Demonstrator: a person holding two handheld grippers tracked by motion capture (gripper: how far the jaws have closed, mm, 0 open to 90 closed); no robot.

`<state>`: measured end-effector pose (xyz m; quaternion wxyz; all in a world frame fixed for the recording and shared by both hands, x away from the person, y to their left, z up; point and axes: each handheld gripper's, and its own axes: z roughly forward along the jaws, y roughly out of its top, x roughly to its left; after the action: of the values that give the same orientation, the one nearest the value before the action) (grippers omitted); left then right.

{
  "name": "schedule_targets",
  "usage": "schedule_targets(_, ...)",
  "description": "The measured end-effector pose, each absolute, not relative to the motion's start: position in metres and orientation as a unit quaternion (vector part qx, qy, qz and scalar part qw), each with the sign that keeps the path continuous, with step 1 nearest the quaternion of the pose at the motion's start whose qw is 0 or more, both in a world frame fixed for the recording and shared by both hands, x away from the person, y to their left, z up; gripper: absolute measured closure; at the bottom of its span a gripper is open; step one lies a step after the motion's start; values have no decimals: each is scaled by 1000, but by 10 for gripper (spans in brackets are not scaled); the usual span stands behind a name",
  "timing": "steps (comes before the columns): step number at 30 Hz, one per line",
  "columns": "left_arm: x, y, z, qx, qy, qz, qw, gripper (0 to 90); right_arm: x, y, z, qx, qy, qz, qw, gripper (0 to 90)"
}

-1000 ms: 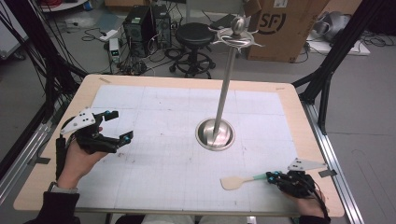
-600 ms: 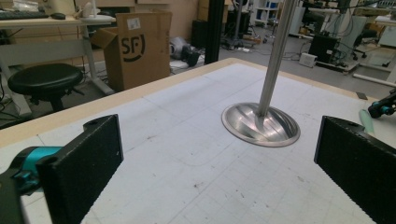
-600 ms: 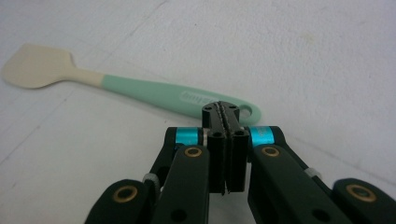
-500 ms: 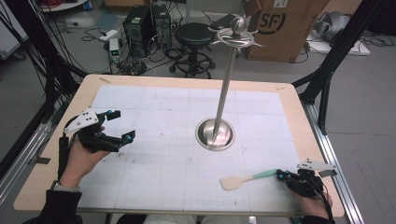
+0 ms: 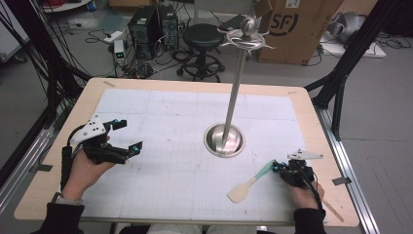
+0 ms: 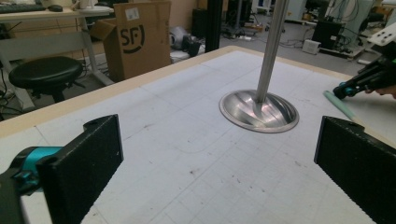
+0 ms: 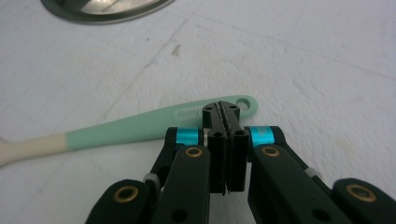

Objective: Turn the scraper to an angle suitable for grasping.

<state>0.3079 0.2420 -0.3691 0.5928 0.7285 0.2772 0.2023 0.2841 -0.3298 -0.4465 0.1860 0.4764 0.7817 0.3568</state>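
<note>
— Nearest to us, our right gripper (image 7: 226,112) has its jaws pressed flat together with nothing between them. The spatula (image 7: 140,126) lies flat on the table mat (image 7: 303,60) just past the tips, its mint handle running crosswise to the jaws and its hanging-hole end poking out a little to one side of them.

— And our left gripper (image 6: 215,158)?

— Jaws spread wide, nothing in the gap. Looking out between them we see bare mat, then the round steel base of the hook stand (image 6: 259,111) ahead, and off past the right-hand jaw the other gripper beside the spatula's handle.

— So what could go wrong?

— We think the closed tips could ride over the handle or nudge it sideways instead of taking it. The handle is thin and lies flat, so if we open too late or come down off-centre, the jaws would pinch the mat or flip the spatula. A grip right at the hole end could also let the pale blade droop and swing once lifted.

— Anything we can read?

— There is raised lettering on the handle just left of the jaw tips, too soft to make out. Farthest off, beyond the table edge, the cardboard box (image 6: 140,39) carries "SF" in a ring.
</note>
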Motion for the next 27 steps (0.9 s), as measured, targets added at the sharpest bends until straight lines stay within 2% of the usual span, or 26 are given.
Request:
schedule_targets(14,300,252,-373,724,290,209,589,17,311,-290,-447,439,802,358,188,900)
schedule_targets(18,300,253,-372,722,290,208,593,17,303,-289,-440,434,794,387,178,900)
schedule_targets(27,302,253,-371,720,289,208,595,17,273,-237,-435,349,839,394,139,900)
